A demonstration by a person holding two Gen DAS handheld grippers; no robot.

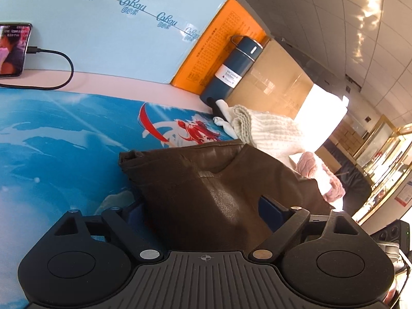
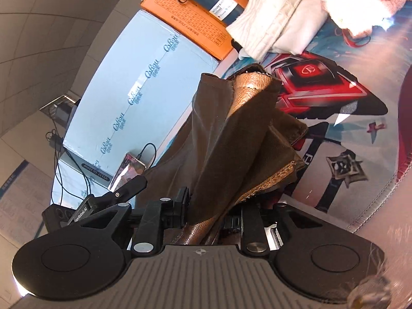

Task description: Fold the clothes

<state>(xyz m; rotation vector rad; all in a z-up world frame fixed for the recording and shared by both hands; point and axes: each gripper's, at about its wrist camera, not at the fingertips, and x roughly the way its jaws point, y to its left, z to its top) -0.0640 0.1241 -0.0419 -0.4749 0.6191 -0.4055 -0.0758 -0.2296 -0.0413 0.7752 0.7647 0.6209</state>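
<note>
While the brown leather-like garment lies bunched on the printed blue mat that covers the table, both grippers are close to it. In the left wrist view the left gripper has its two fingers spread wide, one at each side of the brown garment, and the fabric fills the space between them; the blue finger pads stand beside the fabric, and they do not look pressed into it, so this claw is open around the cloth. In the right wrist view the right gripper has its fingers drawn near to each other, and a fold of the same brown garment rises out from between them, so this claw is closed on the garment. The held fabric stands up in front of the camera in several layers, with a lighter shiny patch near the top edge. Beyond the garment, a pile of cream knitted clothing lies on the mat, and a pink knitted piece is just beside it. A dark blue cylindrical vacuum flask with a white label stands near the pile, in front of an orange flat box. A large pale blue carton with printed logos stands at the back of the table, and a phone with a lit screen leans against it, with a black cable plugged in.
</note>
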